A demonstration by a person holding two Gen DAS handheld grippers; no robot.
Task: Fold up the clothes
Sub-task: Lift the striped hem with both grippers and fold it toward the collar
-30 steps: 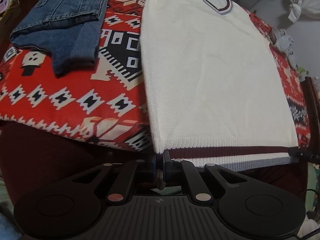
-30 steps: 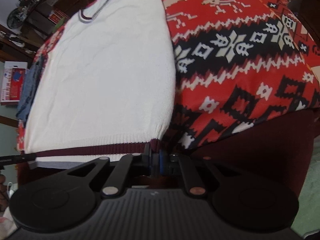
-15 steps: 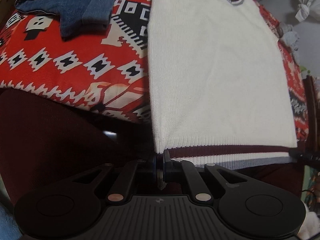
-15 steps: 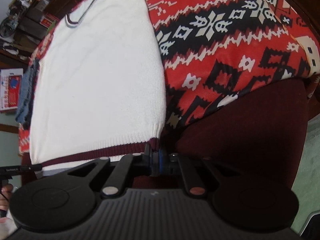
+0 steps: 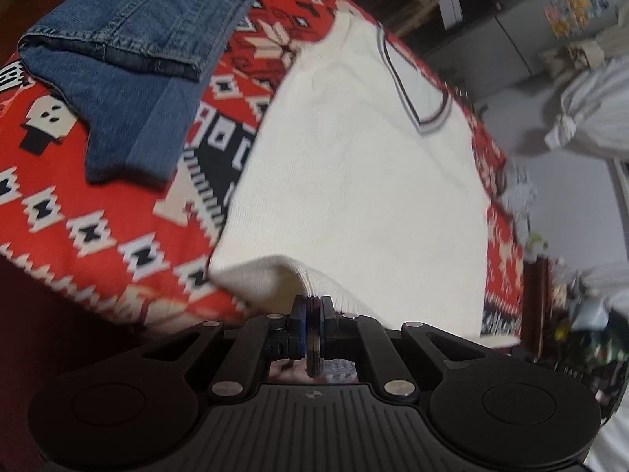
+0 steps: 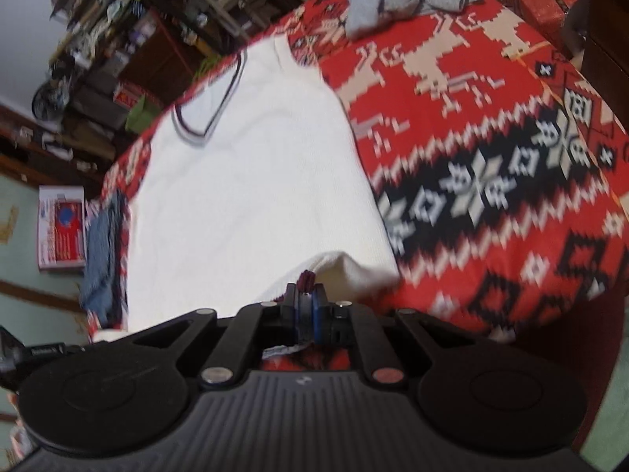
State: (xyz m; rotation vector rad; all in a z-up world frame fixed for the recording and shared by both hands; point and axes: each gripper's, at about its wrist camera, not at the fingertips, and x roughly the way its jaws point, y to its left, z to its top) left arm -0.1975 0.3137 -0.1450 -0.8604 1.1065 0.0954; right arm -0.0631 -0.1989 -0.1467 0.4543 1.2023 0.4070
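Now the left gripper [image 5: 313, 302] is pinched tight on the bottom left corner of the white sweater [image 5: 354, 181], and that corner is lifted and curled over. Over on the other side, the right gripper [image 6: 306, 290] is squeezed closed on the bottom right corner, where a bit of dark red trim pokes out. Most of the sweater lies flat on the red patterned blanket [image 5: 78, 212]. Folded blue jeans [image 5: 133, 51] lie on the blanket, near the sweater's left side.
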